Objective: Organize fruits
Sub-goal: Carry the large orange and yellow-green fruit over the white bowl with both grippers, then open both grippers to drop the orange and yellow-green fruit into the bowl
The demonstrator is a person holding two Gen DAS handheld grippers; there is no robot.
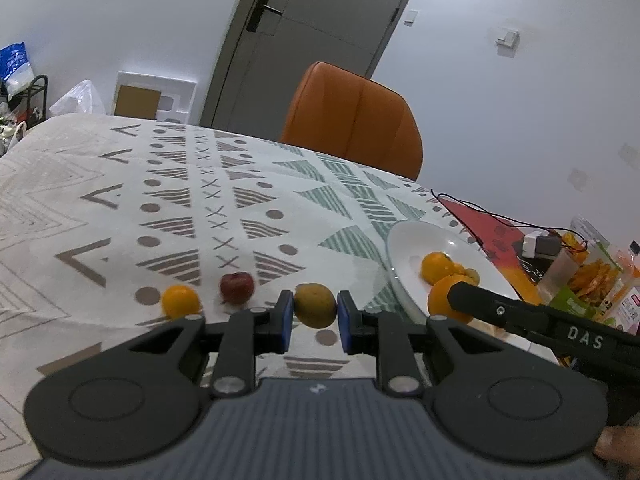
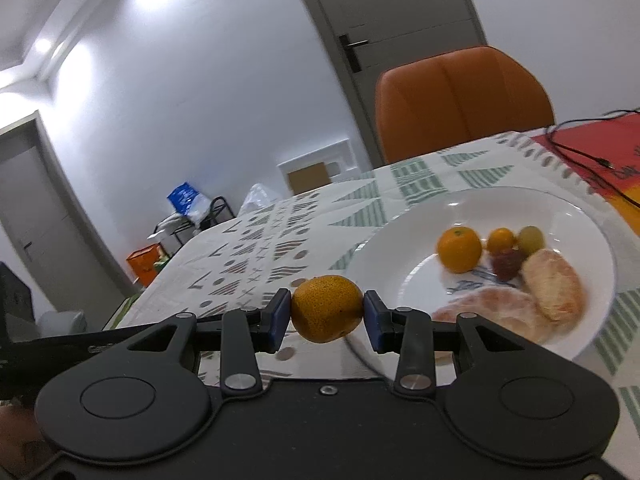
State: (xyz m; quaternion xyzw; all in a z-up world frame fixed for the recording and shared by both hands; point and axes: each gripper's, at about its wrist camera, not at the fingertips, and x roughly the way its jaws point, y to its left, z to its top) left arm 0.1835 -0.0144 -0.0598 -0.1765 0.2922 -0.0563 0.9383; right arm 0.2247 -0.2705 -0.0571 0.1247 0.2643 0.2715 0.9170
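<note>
Carrying orange (image 2: 326,308) clamped in right tool (image 2: 326,314) toward plate (image 2: 400,236) ahead-right; release next; left tool (image 1: 314,316) gaping around mango (image 1: 315,305).

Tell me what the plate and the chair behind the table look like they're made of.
The plate looks like glazed white ceramic or porcelain: smooth, glossy, with small bright highlights on its rim. The chair looks like orange leather or faux leather: matte sheen, a stitched seam down the padded back. Which one, I cannot tell.

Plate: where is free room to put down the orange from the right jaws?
The plate's near-left half is bare, bordered by the rim and the small orange. The right side is crowded with fruits and two peeled pieces.
</note>
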